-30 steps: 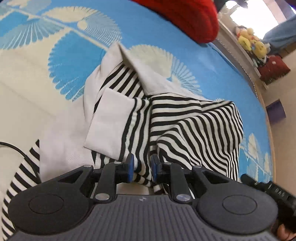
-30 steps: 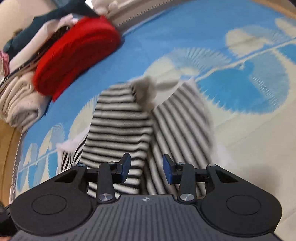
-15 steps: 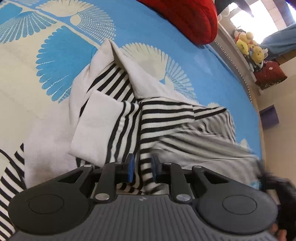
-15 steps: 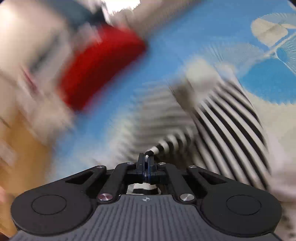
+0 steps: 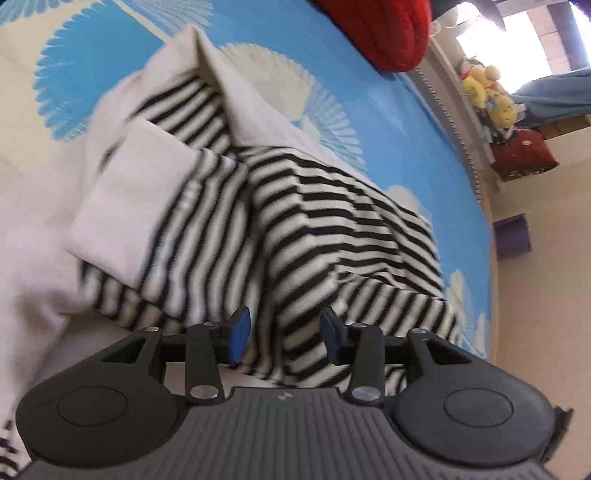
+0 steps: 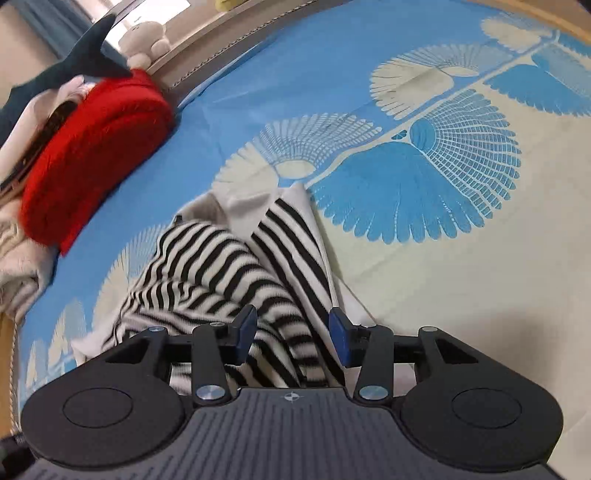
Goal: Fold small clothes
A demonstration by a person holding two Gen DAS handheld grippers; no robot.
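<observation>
A black-and-white striped garment with white collar and cuffs (image 5: 295,229) lies partly folded on the blue and cream patterned sheet (image 5: 369,92). My left gripper (image 5: 282,334) is open, its blue pads just above the garment's near edge, holding nothing. In the right wrist view the same garment (image 6: 229,266) lies in a narrow folded heap. My right gripper (image 6: 293,334) is open over its near end, with striped cloth lying between the pads but not pinched.
A folded red garment (image 6: 92,155) lies at the far left on a stack of folded clothes (image 6: 18,266), and it also shows in the left wrist view (image 5: 388,29). Plush toys (image 5: 487,96) sit on a ledge beyond the bed edge. A purple box (image 5: 511,238) stands on the floor.
My right gripper had shut on the striped cloth and swung it over; it is now open and the cloth lies folded. My left gripper has opened wider.
</observation>
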